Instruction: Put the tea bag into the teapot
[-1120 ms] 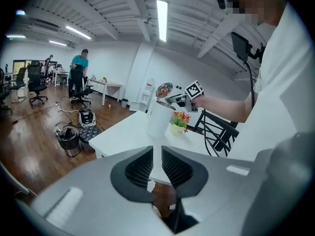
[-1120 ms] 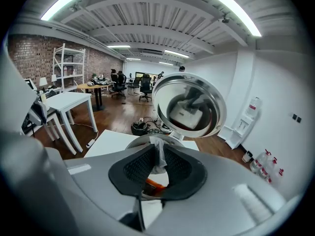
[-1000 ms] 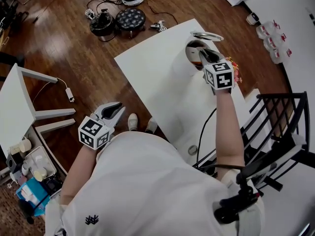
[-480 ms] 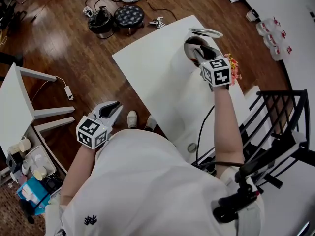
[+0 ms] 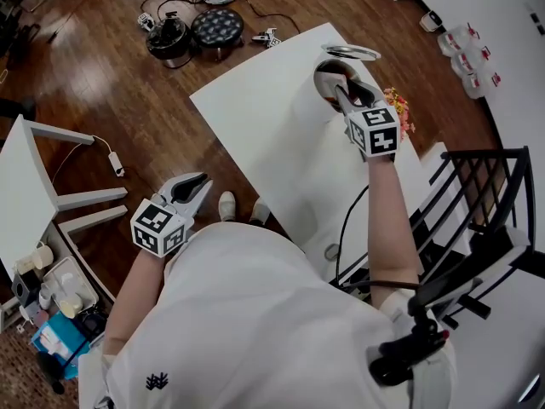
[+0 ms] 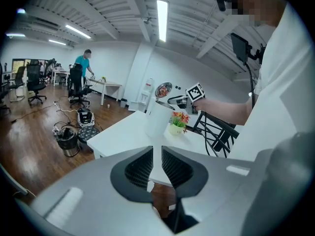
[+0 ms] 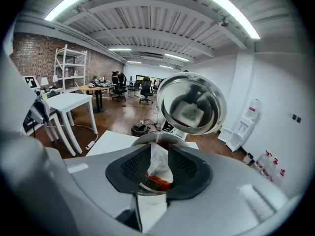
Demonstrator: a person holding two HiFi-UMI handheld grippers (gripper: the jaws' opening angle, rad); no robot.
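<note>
The white teapot (image 5: pixel 330 78) stands at the far end of the white table (image 5: pixel 272 143), its shiny hinged lid (image 5: pixel 352 53) tipped back. My right gripper (image 5: pixel 349 94) hovers right over the pot's mouth. Its jaws have just been opening. In the right gripper view the tea bag (image 7: pixel 158 157) hangs loosely in the gap between the pads, above the pot's rim (image 7: pixel 143 137), and the pads do not press on it. The lid (image 7: pixel 189 102) mirrors the scene above. My left gripper (image 5: pixel 194 189) hangs off the table over the floor, jaws narrowly apart and empty (image 6: pixel 157 167).
A small pot of flowers (image 5: pixel 397 111) stands just right of the teapot. A black metal chair (image 5: pixel 485 203) is to the right of the table. Cables and round devices (image 5: pixel 174 37) lie on the wood floor, and a white side table (image 5: pixel 25 177) stands at left.
The right gripper's jaws have parted over the teapot's mouth; the hand itself has hardly shifted. The left gripper has stayed where it was.
</note>
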